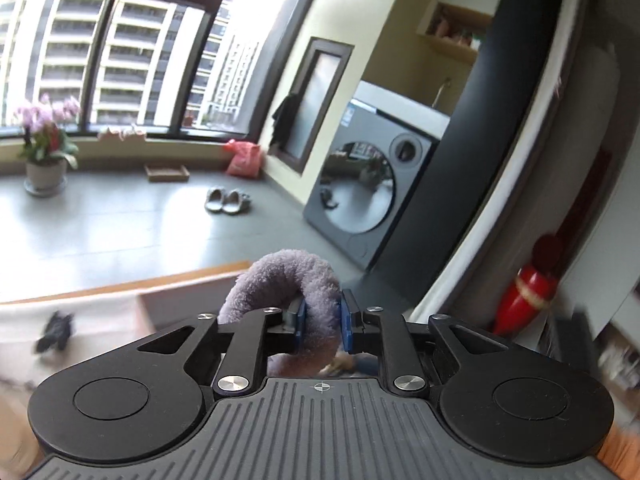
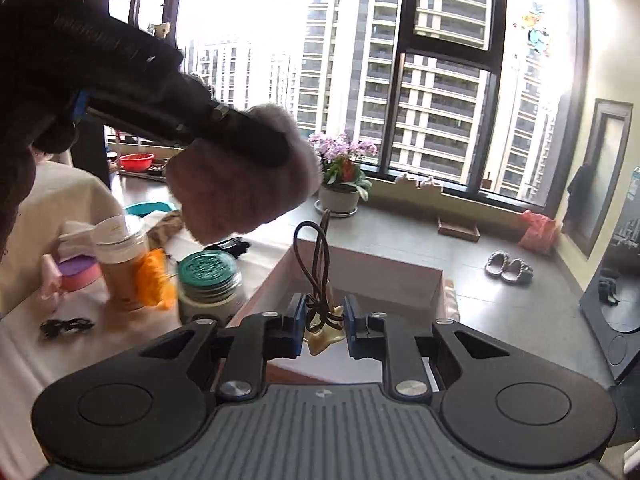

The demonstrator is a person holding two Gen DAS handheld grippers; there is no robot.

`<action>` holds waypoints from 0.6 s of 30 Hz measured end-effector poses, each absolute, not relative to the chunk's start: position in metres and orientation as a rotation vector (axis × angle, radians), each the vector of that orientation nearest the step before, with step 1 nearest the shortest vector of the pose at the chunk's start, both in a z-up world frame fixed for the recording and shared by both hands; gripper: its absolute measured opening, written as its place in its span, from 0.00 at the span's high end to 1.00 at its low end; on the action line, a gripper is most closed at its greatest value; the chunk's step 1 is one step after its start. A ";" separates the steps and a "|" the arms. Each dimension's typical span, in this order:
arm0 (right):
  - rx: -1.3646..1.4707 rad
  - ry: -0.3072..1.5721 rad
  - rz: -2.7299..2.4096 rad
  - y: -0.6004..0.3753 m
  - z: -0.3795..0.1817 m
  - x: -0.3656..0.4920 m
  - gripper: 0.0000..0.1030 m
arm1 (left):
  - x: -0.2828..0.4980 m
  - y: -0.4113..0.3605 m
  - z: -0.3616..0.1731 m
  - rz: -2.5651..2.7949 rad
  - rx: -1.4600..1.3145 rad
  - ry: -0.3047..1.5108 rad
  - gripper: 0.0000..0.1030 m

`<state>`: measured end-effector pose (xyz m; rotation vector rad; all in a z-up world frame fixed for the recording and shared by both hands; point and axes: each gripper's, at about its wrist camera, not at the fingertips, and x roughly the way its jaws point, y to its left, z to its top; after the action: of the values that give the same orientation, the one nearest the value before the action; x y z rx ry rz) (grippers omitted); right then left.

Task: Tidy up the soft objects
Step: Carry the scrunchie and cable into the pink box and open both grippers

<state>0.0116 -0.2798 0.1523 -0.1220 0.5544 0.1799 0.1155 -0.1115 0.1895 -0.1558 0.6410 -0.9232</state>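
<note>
My left gripper point(image 1: 323, 322) is shut on a fluffy purple plush ring point(image 1: 288, 276), held up in the air above the table. In the right wrist view the same plush piece point(image 2: 244, 184) hangs from the left gripper's fingers point(image 2: 256, 136) at upper left. My right gripper point(image 2: 323, 320) stands over a pale open box point(image 2: 360, 268), its jaws close around a brown cord loop point(image 2: 316, 264) with a cream star-shaped piece point(image 2: 322, 338); whether the pads press it I cannot tell.
On the white-covered table point(image 2: 80, 344) stand a green-lidded jar point(image 2: 208, 280), an orange bottle point(image 2: 124, 264), an orange fluffy thing point(image 2: 154, 280), a pink-purple container point(image 2: 76, 274) and a black hair tie point(image 2: 66, 326). A washing machine point(image 1: 360, 188), slippers point(image 1: 226, 200) and a potted orchid point(image 1: 46, 148) stand beyond.
</note>
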 end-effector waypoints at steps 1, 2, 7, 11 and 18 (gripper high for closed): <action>-0.132 0.555 0.143 -0.282 0.146 0.024 0.67 | 0.135 -0.124 0.181 -0.923 -0.186 0.686 0.78; -0.146 0.568 0.094 -0.283 0.137 0.034 0.45 | 0.153 -0.137 0.167 -0.902 -0.196 0.751 0.78; -0.146 0.616 0.066 -0.293 0.098 0.031 0.30 | 0.181 -0.182 0.095 -0.800 0.045 0.914 0.77; -0.189 0.607 0.066 -0.290 0.086 0.010 0.29 | 0.172 -0.161 0.092 -0.856 0.000 0.861 0.77; -0.092 0.628 0.158 -0.267 0.083 -0.008 0.23 | 0.101 -0.073 0.121 -0.835 0.089 0.723 0.77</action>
<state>-0.0083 -0.2674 0.0828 -0.0916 0.6283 0.1581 0.1010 -0.0733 0.1210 0.0886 0.7226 -0.8349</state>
